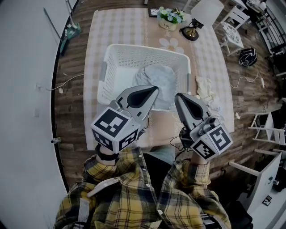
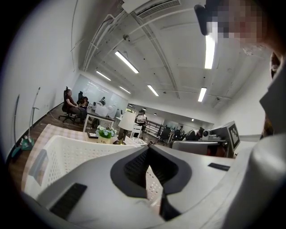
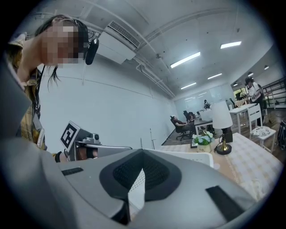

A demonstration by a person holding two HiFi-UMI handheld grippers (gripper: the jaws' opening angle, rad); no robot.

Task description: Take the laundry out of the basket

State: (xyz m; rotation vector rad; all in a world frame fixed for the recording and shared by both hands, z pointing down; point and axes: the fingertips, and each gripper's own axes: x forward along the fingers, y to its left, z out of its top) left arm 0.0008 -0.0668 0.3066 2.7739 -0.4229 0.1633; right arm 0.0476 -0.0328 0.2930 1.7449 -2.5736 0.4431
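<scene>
1. While the laundry (image 1: pixel 156 79), a pale grey-blue garment, lies bunched in the near right part of the basket (image 1: pixel 111 67), we see nothing else inside the basket.
2. We see the white perforated basket standing on a table (image 1: pixel 96 44) with a pale checked cloth, its long side facing us.
3. Our left gripper (image 1: pixel 154 88) reaches in over the near rim, and in the head view its tip lies over the near edge of the garment. Whether it touches the fabric we cannot tell. In the left gripper view its jaws are pressed together with nothing between them, and the basket's wall shows beyond them.
4. Our right gripper (image 1: pixel 178 96) sits just beside the left one, its tip at the basket's near right corner. In the right gripper view its jaws are likewise closed and empty.
5. Right of the basket, a crumpled cream cloth (image 1: pixel 204 86) lies on the table, apart from both grippers.
6. At the far end of the table stand a pot of flowers (image 1: pixel 170 17) and a lamp (image 1: pixel 203 11) with a white shade, well apart from the basket.
7. Below the grippers, our sleeves (image 1: pixel 125 179) show in yellow plaid.
</scene>
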